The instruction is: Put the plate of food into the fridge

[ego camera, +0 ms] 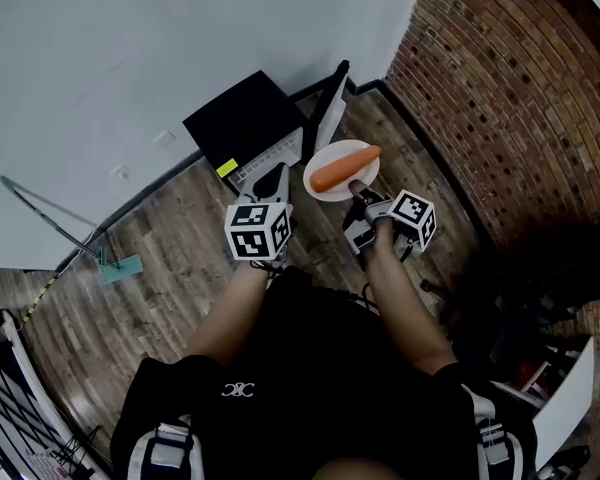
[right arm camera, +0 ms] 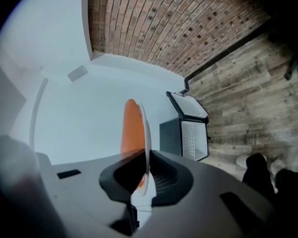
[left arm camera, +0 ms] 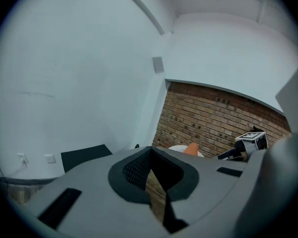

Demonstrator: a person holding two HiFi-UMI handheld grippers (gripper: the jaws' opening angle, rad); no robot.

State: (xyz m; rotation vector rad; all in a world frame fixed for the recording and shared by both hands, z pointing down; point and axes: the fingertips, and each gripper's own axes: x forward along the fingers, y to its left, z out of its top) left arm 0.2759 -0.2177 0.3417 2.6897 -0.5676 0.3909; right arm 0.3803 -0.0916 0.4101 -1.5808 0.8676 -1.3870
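A white plate carries an orange carrot. My right gripper is shut on the plate's near rim and holds it in the air. In the right gripper view the plate stands edge-on between the pads, with the carrot on its left face. A small black fridge sits on the floor by the white wall, its door swung open just beyond the plate. My left gripper hovers left of the plate, shut and holding nothing. The left gripper view shows the plate and the carrot to the right.
A brick wall runs along the right and meets the white wall behind the fridge. A long-handled mop with a teal head lies on the wood floor at the left. Dark equipment stands at the right.
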